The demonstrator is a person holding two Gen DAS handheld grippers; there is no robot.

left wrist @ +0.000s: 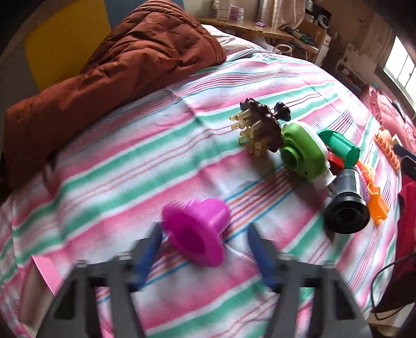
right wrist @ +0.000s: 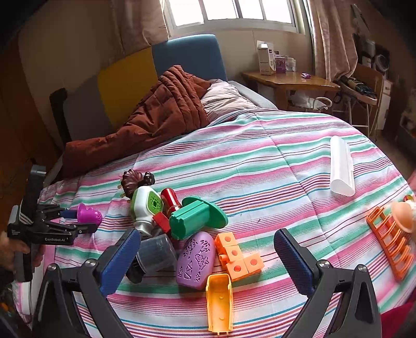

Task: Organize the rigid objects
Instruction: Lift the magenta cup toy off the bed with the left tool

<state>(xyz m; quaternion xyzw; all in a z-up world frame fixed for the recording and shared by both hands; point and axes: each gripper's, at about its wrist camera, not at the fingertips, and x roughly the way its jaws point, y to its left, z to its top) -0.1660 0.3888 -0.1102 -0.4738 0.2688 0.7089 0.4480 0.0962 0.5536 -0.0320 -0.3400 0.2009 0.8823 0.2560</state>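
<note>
On the striped bed, left of the toy pile | pink cup lay on its side, wide mouth facing near | left claw spread, cup between the blue pads, not pinched | right claw spread over the pile, holding nothing | left hand nearer the cup

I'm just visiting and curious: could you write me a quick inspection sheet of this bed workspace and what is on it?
Surface: striped bedspread, rumpled.
Job's things: magenta cup on its side between the left gripper's blue fingers, no contact visible; toy pile mid-bed; white tube and orange rack apart from it.
Clutter: brown quilt by the headboard.
Grippers: left gripper open around the cup; right gripper open, empty, above the pile.
Cables: dark cord at the bed edge.
Surroundings: wooden side table, window.
</note>
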